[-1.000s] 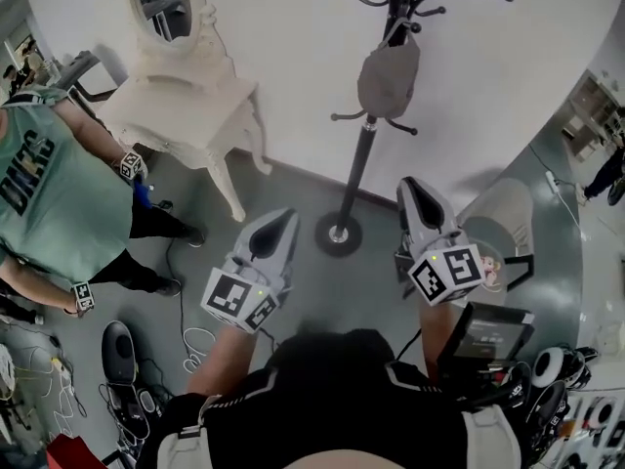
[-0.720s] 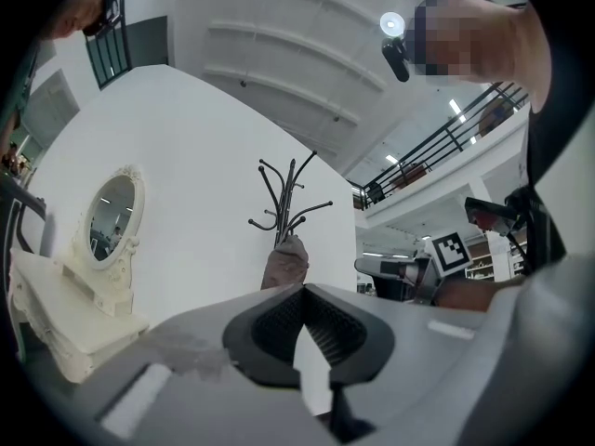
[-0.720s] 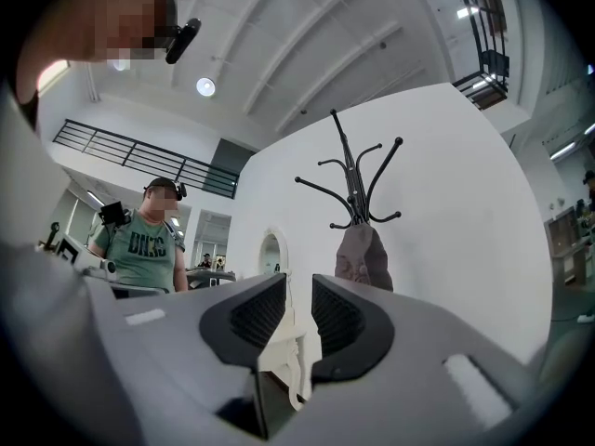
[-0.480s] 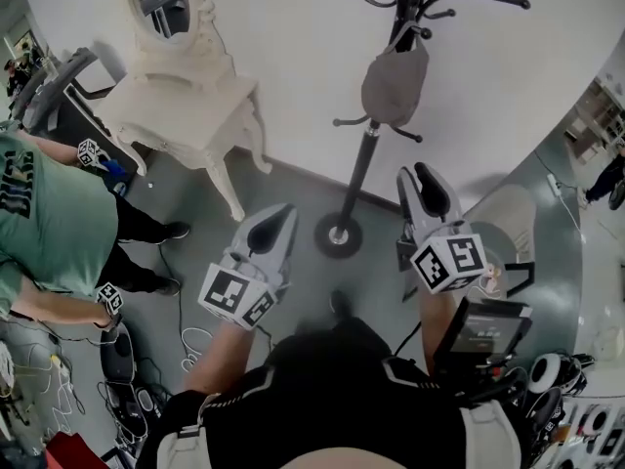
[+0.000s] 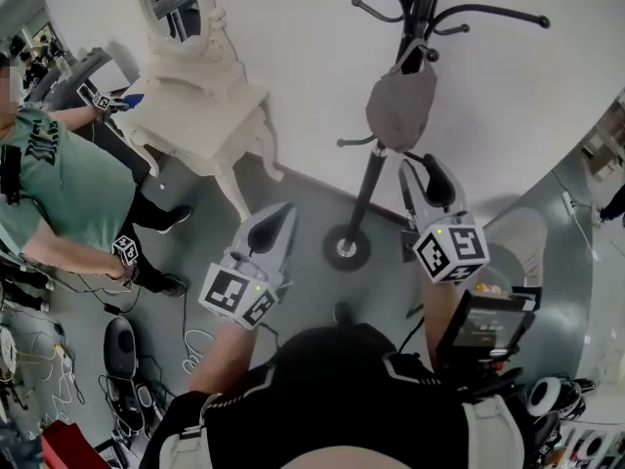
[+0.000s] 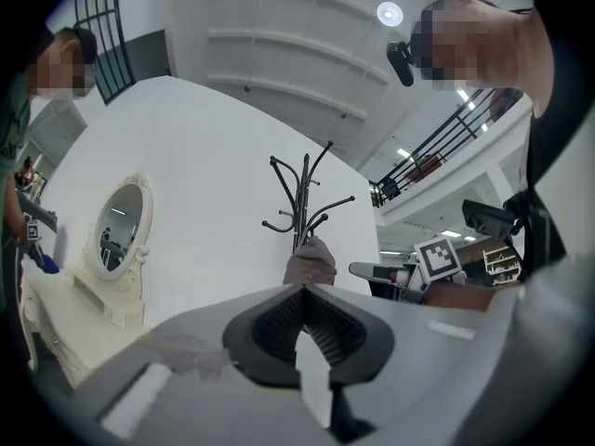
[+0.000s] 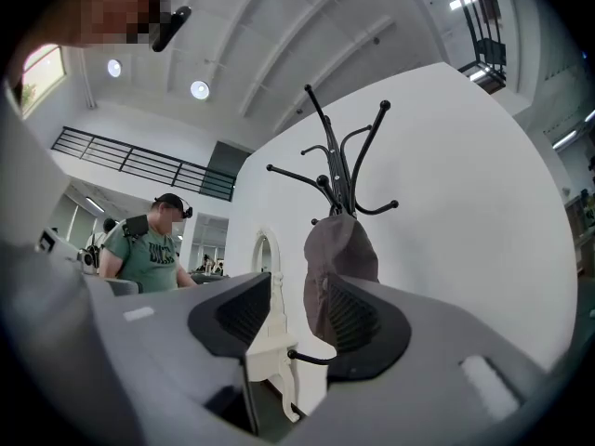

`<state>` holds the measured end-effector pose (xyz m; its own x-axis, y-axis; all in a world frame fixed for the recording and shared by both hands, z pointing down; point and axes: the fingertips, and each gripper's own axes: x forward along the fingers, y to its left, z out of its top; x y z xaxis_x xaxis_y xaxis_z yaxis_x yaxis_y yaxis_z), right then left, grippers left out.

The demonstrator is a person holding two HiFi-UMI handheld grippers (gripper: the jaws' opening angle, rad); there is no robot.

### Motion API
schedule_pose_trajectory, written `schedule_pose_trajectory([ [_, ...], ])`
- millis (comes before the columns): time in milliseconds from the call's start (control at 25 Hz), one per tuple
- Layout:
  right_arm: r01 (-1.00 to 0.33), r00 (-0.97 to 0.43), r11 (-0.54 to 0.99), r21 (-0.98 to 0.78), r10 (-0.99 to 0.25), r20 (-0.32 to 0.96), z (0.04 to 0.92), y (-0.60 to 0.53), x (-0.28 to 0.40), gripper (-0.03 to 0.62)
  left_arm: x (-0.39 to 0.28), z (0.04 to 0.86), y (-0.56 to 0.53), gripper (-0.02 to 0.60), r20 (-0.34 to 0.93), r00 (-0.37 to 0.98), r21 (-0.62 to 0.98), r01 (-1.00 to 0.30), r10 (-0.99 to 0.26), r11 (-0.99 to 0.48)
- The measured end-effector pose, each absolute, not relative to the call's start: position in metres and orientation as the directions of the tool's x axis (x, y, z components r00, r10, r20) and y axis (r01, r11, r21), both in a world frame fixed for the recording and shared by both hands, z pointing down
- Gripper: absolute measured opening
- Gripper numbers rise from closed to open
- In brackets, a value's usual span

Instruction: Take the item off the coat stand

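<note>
A grey cloth bag (image 5: pixel 401 106) hangs by its strap from a hook of the black coat stand (image 5: pixel 369 179) against the white wall. It also shows as the grey bag (image 7: pixel 338 254) in the right gripper view and as a small grey bag (image 6: pixel 310 266) in the left gripper view. My right gripper (image 5: pixel 427 179) points up at the stand, just below the bag, and its jaws are opening with nothing between them. My left gripper (image 5: pixel 276 225) is lower and to the left, shut and empty.
A white dressing table (image 5: pixel 200 115) with an oval mirror (image 5: pixel 176 3) stands left of the stand. A person in a green shirt (image 5: pixel 54 184) is at the far left with cables on the floor. The stand's round base (image 5: pixel 347 249) rests on the grey floor.
The right gripper's jaws have spread apart and it has risen toward the bag. The person in green has shifted left and reached toward the dressing table. The view has tilted slightly.
</note>
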<state>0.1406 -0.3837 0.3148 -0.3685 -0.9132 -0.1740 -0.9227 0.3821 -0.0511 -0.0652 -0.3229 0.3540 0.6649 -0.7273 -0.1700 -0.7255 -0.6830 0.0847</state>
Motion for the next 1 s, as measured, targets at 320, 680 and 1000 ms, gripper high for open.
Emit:
schedule_pose_trajectory([
  [320, -0.922, -0.373, 0.385, -0.047, -0.913, -0.165, 0.316, -0.42, 0.144, 0.21, -0.067, 0.35, -0.339, 0.006, -0.174, 0.632, 0.08, -0.755, -0.755, -0.651],
  [680, -0.926, -0.364, 0.375, -0.041, -0.918, -0.16, 0.319, -0.451, 0.148, 0.21, -0.07, 0.349, -0.354, 0.006, -0.171, 0.611, 0.072, -0.775, -0.773, -0.628],
  [1000, -0.917, -0.387, 0.397, -0.033, -0.908, -0.159, 0.321, -0.467, 0.147, 0.175, -0.063, 0.354, -0.362, 0.006, -0.158, 0.613, 0.072, -0.775, -0.774, -0.628],
])
